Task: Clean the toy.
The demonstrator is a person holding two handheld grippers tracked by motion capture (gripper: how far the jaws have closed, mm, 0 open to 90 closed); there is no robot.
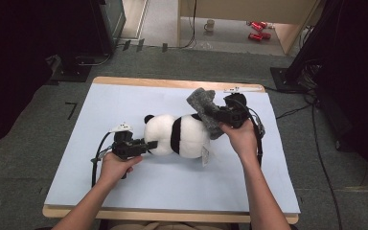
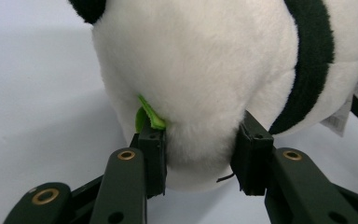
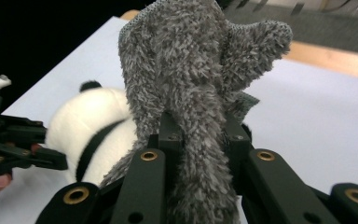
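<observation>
While the left claw (image 2: 200,156) pinches the head end of the plush panda (image 1: 177,135) lying on the tabletop (image 1: 124,187), the right claw (image 3: 200,140) is clamped on a fuzzy grey cloth (image 3: 191,84) lifted above the toy's rear. The step probably goes best if the left grip stays firm and the cloth is drawn over the body slowly, without snagging.

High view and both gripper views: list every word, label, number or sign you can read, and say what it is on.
None can be read.
White tag on the toy panda: print too small to read.
White strip at the table's far edge: too small to read.
Red cans on the floor: too blurred to read.
Floor mark like a "7": uncertain.
</observation>
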